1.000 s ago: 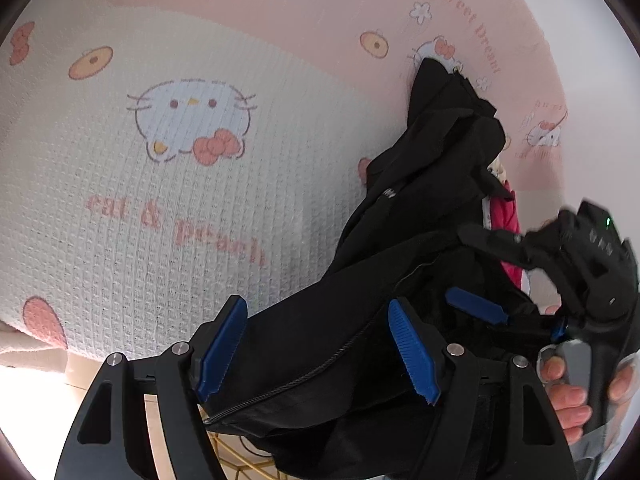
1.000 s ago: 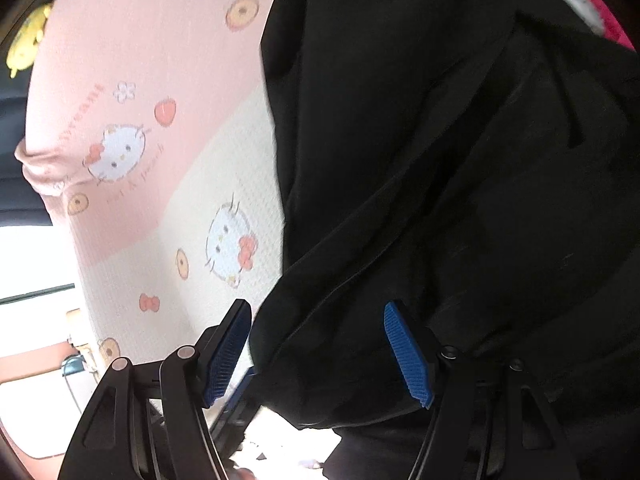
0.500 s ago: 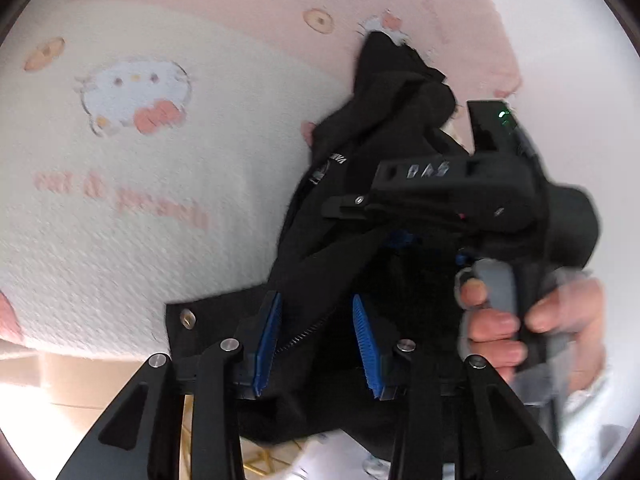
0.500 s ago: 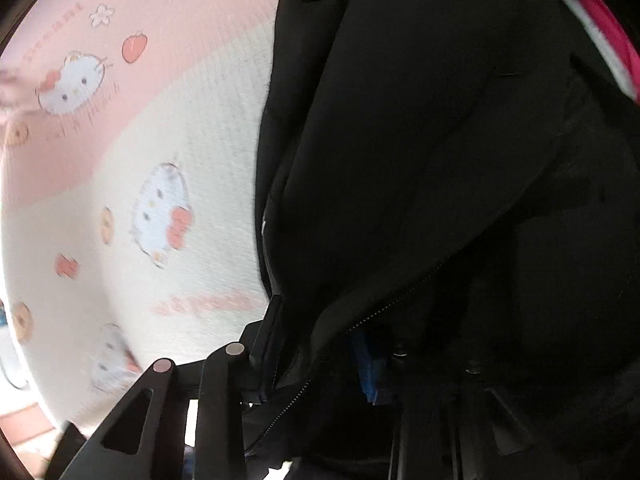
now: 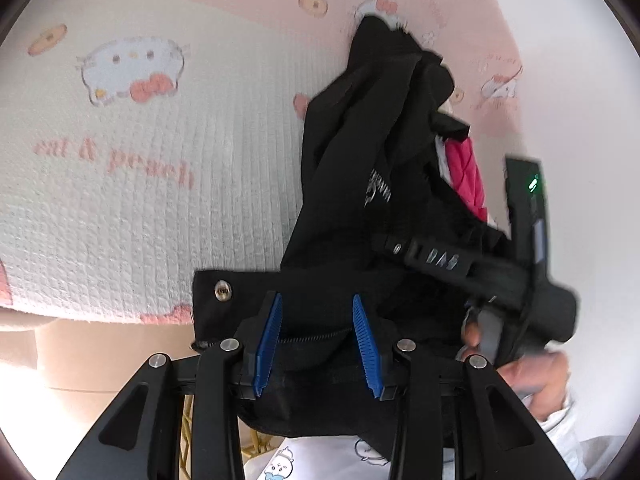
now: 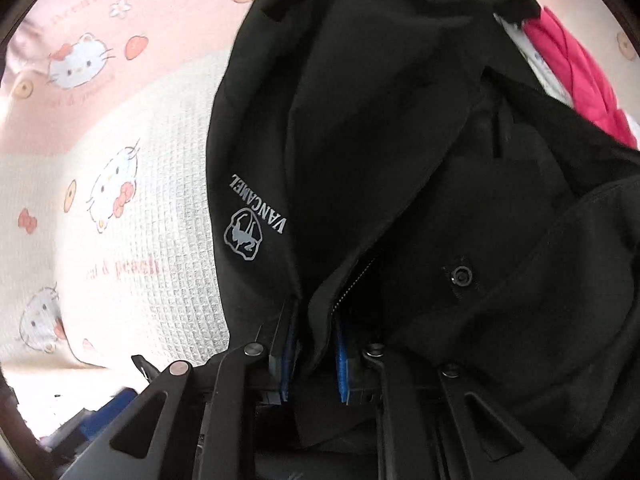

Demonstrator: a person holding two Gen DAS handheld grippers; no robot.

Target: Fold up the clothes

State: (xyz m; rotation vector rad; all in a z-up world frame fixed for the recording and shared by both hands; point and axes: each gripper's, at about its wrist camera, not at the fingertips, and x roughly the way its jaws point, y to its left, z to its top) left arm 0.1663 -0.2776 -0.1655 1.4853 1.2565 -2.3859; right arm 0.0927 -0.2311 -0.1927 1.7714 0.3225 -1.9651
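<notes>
Left gripper (image 5: 316,344): jaws drawn in to a narrow gap, blue pads (image 5: 269,338) on either side of a fold of the black jacket's (image 5: 352,168) zippered hem, fabric filling the gap; the cloth looks clamped

Right gripper (image 6: 314,354): jaws closing and nearly together, blue pads (image 6: 342,364) pinching a thin ridge of the jacket's front edge right beside the zipper; in the left wrist view its black body (image 5: 520,272) sits to the right of the left gripper, held by a hand (image 5: 532,376)

Black jacket: bunched and lifted, running up and away from both grippers over the blanket (image 5: 140,200); a silver logo with lettering (image 6: 256,224) lies just above and left of the right gripper's tips; a snap (image 5: 223,290) sits on the hem corner just left of the left gripper's left pad, another snap (image 6: 462,276) up and right of the right gripper

Pink garment (image 6: 576,76): peeks out behind the jacket, far up and right of the right gripper

Blanket: cream and pink, printed with cartoon cats and words, spread beyond and to the left of both grippers, under the jacket
</notes>
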